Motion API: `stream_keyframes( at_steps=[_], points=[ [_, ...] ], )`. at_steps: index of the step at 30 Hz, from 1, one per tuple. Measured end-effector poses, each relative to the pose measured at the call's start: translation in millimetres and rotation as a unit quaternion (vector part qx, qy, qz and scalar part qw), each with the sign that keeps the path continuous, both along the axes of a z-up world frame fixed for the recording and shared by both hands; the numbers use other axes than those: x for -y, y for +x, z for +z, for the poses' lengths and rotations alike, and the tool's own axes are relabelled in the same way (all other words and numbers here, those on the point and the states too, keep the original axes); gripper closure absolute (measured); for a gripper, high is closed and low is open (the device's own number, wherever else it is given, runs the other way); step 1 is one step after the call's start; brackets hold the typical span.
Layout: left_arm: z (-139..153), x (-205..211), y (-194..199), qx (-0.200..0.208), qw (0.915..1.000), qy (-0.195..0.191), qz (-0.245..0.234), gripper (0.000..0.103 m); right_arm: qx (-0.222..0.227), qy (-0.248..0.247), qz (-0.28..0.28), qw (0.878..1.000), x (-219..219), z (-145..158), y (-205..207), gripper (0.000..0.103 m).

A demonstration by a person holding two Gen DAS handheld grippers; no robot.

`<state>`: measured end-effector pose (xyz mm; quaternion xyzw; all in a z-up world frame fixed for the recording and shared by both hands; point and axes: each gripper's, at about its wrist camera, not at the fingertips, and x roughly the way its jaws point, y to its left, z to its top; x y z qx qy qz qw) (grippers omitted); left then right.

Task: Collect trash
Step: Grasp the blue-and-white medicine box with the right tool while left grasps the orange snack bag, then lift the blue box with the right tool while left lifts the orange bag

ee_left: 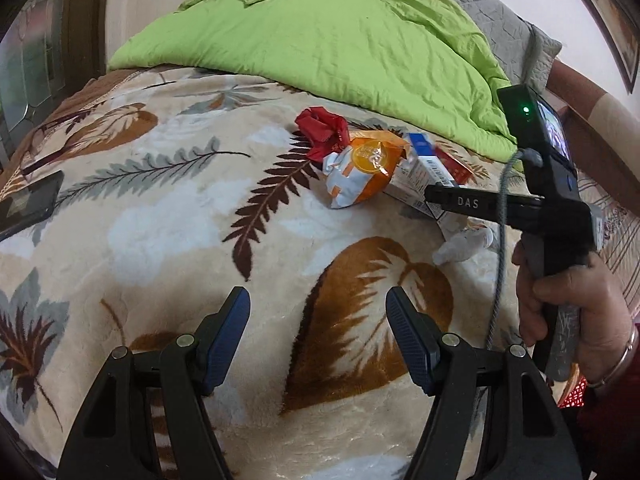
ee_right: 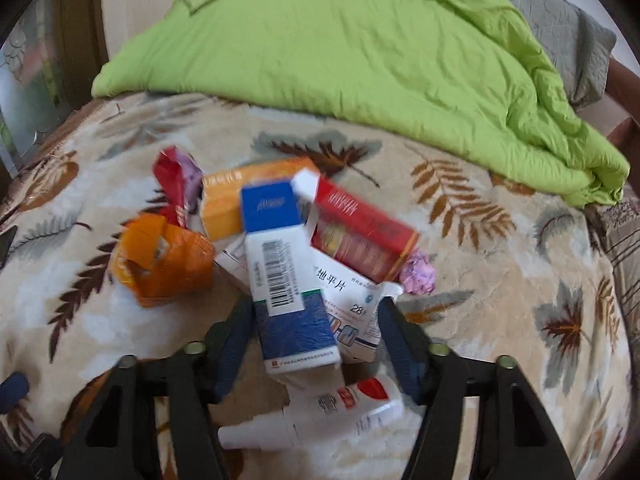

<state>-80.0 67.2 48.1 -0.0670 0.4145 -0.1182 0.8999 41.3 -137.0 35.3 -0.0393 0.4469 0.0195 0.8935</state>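
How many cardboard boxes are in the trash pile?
4, possibly more hidden: blue-and-white box in front, white box under it, red box right, orange box behind.

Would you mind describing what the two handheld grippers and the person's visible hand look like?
Both the left gripper and the right gripper have black angular frames with silver pivot bolts and ribbed dark-blue finger pads. Seen from the left wrist, the right unit is black, lettered "DAS", with a green light, a small screen and a grey braided cable. The hand wears a silver bangle and a dark red sleeve.
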Motion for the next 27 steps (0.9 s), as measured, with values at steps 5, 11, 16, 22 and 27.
stream_keyframes(
  at_steps=[5,11,16,22,27],
  points=[
    [8,12,22,0.008,0.9995,-0.010,-0.031,0.034,0.037,0.052,-0.014,0.998,11,13,-26,0.063],
    [9,40,76,0.001,0.9989,-0.001,-0.047,0.033,0.087,0.123,-0.044,0.988,33,34,-90,0.063],
    [-3,63,117,0.006,0.9988,0.040,-0.027,0.033,0.110,0.139,-0.045,0.983,37,41,-130,0.063],
    [-17,64,131,0.012,0.9982,0.057,-0.016,0.044,0.109,0.152,-0.048,0.981,42,39,-130,0.063],
    [-11,57,110,0.015,0.9981,0.056,-0.024,0.045,0.120,0.175,-0.053,0.976,64,45,-139,0.062]
  ],
)
